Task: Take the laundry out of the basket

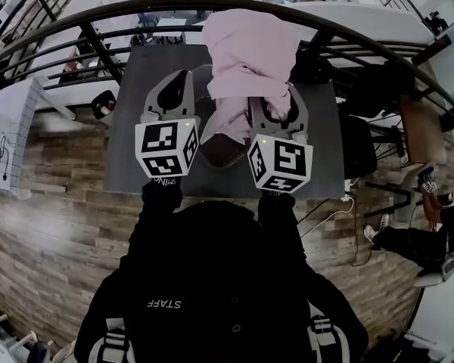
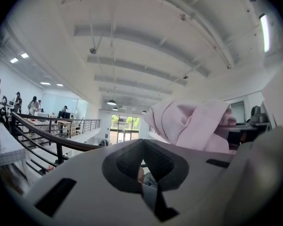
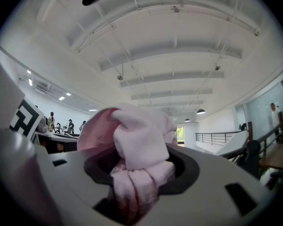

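Observation:
A pale pink garment (image 1: 246, 51) hangs bunched in the air above the grey table (image 1: 136, 157). My right gripper (image 1: 278, 97) is shut on it. In the right gripper view the pink cloth (image 3: 137, 145) is wedged between the jaws of that gripper (image 3: 137, 182) and spills over them. Its lower end trails down towards a dark grey basket (image 1: 225, 156) between the two grippers. My left gripper (image 1: 180, 78) is level beside the garment, to its left. In the left gripper view that gripper (image 2: 148, 173) has its jaws together, the pink garment (image 2: 193, 126) to its right.
A curved black railing (image 1: 98, 13) runs close behind the table, with a lower floor beyond it. A black chair (image 1: 359, 146) stands at the table's right end. A white cable (image 1: 333, 218) lies on the wooden floor, and a seated person's legs (image 1: 408, 240) are at the right.

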The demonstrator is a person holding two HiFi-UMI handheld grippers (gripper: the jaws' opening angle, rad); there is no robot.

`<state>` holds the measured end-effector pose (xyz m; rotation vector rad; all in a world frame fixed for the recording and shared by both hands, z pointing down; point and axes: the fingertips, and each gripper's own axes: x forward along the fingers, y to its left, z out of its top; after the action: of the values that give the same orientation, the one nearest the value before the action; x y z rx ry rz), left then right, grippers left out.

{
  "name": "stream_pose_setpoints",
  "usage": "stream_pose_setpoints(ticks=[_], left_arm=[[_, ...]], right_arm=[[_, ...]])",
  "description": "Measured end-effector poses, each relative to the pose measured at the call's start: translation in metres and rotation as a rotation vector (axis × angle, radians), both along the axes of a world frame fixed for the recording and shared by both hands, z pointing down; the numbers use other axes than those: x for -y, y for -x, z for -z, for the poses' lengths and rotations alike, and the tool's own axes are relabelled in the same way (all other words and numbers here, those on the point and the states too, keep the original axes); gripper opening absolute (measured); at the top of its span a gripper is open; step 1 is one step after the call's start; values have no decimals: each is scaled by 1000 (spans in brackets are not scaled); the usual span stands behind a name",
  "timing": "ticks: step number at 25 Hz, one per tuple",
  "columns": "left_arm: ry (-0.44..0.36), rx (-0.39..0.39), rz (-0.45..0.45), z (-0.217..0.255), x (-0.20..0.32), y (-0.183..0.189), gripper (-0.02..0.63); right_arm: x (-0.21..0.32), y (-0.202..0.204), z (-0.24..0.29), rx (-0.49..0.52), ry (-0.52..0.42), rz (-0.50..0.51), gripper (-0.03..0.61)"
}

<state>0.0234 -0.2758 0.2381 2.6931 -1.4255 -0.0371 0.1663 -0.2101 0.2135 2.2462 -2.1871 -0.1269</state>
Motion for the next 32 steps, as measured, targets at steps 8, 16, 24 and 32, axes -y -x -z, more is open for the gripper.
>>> stream_pose_setpoints(ticks=[8,16,24,32], left_arm=[[4,-1,-1,-3,-2,0,0],[7,0,-2,-5,-6,1,0],[13,-2,8,-6,-10,5,0],[16,2,12,-6,-13,6,0]], right_arm=[[-2,0,-1,2,-3,-3,223],[-6,4,-2,-9,-3,-2,222],[-9,4,-3,-3,-1,-4,222],[-11,5,-1,-3,-3,3,222]])
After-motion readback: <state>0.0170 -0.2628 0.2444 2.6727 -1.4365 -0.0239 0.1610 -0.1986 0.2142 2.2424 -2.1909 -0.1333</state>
